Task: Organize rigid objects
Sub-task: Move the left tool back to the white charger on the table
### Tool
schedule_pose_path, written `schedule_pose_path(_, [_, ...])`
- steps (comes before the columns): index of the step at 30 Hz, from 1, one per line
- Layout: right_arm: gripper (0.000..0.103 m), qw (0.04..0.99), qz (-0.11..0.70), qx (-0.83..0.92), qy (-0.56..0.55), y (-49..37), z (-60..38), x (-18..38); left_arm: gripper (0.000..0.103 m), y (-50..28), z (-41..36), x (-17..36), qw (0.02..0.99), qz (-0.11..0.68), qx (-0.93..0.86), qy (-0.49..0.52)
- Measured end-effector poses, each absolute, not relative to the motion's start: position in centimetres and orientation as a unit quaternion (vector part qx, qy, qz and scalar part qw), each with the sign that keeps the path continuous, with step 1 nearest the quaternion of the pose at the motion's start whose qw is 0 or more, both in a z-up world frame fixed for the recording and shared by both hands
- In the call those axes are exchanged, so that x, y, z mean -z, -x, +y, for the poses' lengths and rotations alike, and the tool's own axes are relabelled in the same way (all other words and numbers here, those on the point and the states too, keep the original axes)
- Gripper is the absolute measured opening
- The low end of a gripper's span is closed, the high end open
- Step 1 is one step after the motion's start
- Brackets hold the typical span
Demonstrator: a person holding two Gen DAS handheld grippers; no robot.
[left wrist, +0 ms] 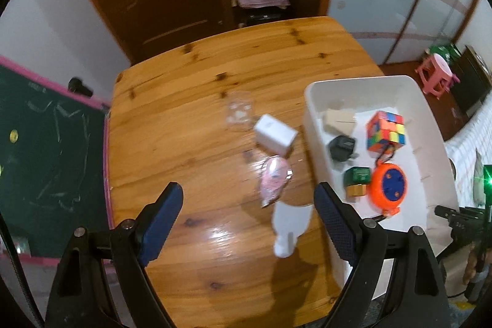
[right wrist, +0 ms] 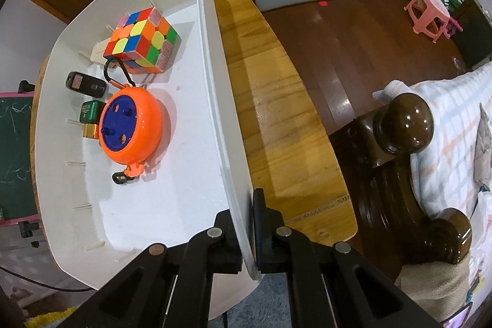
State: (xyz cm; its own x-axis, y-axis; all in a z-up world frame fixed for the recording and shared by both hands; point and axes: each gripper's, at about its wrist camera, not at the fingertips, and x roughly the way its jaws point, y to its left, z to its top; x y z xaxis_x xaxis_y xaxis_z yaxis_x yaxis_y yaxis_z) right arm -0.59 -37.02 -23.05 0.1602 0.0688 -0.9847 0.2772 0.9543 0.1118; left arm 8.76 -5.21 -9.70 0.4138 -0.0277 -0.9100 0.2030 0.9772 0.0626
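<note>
A white bin (left wrist: 356, 80) stands on the right part of the wooden table (left wrist: 184, 100). Inside it lie a colour cube (left wrist: 386, 131), an orange and blue reel (left wrist: 389, 186), a black fob (left wrist: 341, 147) and a green box (left wrist: 356, 175). Left of the bin on the table are a white box (left wrist: 275, 135), a clear plastic case (left wrist: 240, 112), a pink packet (left wrist: 275, 179) and a white bottle-like piece (left wrist: 290, 229). My left gripper (left wrist: 247, 192) hangs open above the table, holding nothing. My right gripper (right wrist: 246, 223) is shut on the white bin's wall (right wrist: 215, 82) near its front corner.
A green chalkboard with a pink frame (left wrist: 46, 143) stands left of the table. A brown door and shelves are behind it. To the right are a dark wooden armrest (right wrist: 402, 125) with a checked blanket, and a pink stool (right wrist: 427, 11) on the floor.
</note>
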Motion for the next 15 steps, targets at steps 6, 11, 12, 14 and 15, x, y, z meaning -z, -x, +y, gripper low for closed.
schedule_pose_path(6, [0.006, 0.744, 0.647, 0.078, -0.149, 0.5, -37.4, 23.2, 0.089, -8.9, -2.3, 10.7, 0.833, 0.548, 0.052, -0.063])
schedule_pose_path(11, [0.006, 0.74, 0.649, 0.087, -0.157, 0.5, -37.8, 23.5, 0.089, -9.5, -2.1, 12.0, 0.824, 0.56, 0.064, -0.06])
schedule_pose_path(12, [0.007, 0.739, 0.649, 0.089, -0.157, 0.4, -37.8, 23.6, 0.089, -9.8, -2.2, 12.3, 0.822, 0.561, 0.071, -0.063])
schedule_pose_path(14, [0.007, 0.737, 0.65, 0.094, -0.16, 0.4, -37.8, 23.6, 0.089, -10.3, -2.7, 13.1, 0.819, 0.562, 0.094, -0.071])
schedule_pose_path(15, [0.007, 0.737, 0.65, 0.097, -0.161, 0.4, -37.8, 23.7, 0.089, -10.6, -2.9, 13.4, 0.817, 0.562, 0.104, -0.077])
